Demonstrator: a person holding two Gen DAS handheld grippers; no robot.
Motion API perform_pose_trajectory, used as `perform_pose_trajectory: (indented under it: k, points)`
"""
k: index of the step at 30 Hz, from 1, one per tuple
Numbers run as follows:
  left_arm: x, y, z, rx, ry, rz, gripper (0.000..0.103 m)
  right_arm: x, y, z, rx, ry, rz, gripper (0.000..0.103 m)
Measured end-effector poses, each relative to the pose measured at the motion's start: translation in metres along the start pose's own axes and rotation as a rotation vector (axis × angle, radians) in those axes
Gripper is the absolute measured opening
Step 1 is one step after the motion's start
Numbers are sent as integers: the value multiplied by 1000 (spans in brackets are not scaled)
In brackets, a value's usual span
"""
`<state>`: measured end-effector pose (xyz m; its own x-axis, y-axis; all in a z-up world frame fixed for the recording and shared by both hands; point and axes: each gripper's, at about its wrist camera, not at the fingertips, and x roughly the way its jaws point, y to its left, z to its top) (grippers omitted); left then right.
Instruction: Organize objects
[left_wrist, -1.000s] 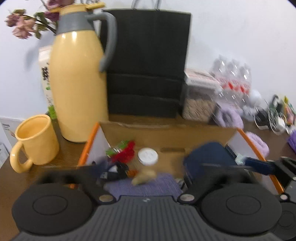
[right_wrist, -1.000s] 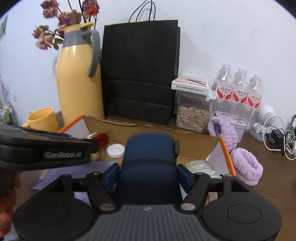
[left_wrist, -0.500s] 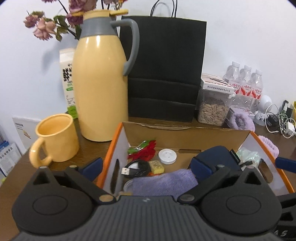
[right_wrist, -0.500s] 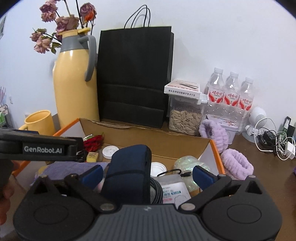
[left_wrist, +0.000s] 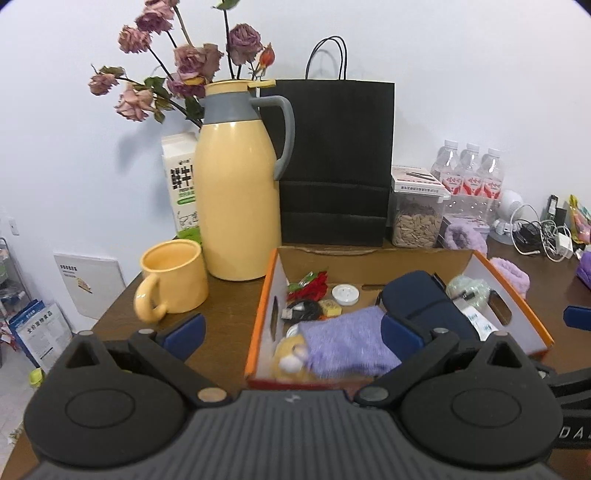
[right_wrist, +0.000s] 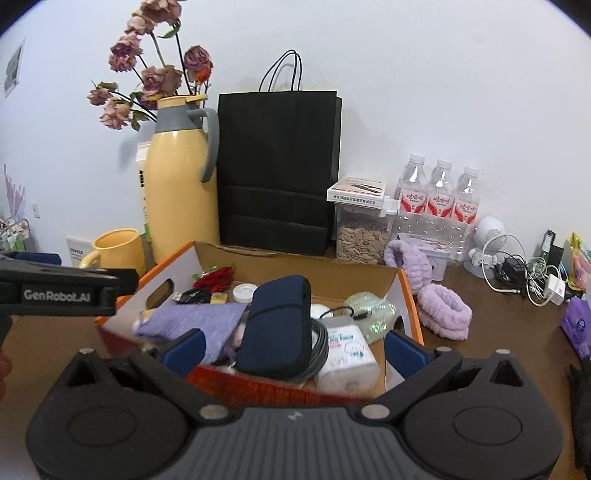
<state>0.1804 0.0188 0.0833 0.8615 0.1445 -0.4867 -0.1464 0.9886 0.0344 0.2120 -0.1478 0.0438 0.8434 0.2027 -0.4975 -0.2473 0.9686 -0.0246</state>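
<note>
An open cardboard box (left_wrist: 264, 295) with orange edges sits on the brown table and holds several small items. A navy pouch (right_wrist: 280, 325) lies in it, leaning on a purple cloth (right_wrist: 199, 321). My right gripper (right_wrist: 295, 347) is open just before the box's near edge, its pads clear of the pouch. In the left wrist view the pouch (left_wrist: 417, 299) and cloth (left_wrist: 347, 339) lie beyond my left gripper (left_wrist: 291, 332). That gripper is open too, over the box's near left corner, with nothing held.
A yellow jug (left_wrist: 236, 206) with dried roses, a yellow mug (left_wrist: 173, 277) and a milk carton (left_wrist: 183, 181) stand left of the box. Behind it are a black paper bag (left_wrist: 332, 162) and a seed jar (left_wrist: 415, 221). Water bottles (right_wrist: 439, 195), purple fluffy bands (right_wrist: 443, 310) and cables (right_wrist: 532, 273) lie right.
My right gripper opened and let go of the navy pouch, which now rests in the box. Both grippers drew back and up from the box.
</note>
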Motion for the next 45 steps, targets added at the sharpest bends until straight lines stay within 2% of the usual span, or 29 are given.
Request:
perform_pose_trajectory:
  k: [12,19,26,45]
  points:
    - [-57,14,-58,19,70,-5,103,-61,1,-40,18,22,31,103]
    - [-72,17,-85,19,118,-26,103,-81,0,-63,11,47,33,103]
    - [-75,19,-92,5,131,-32,103,-84,-1,-72,7,63,26,103]
    - [-70,23,-94,-4,144,-22,103,-81,-1,-70,20,56,27,103]
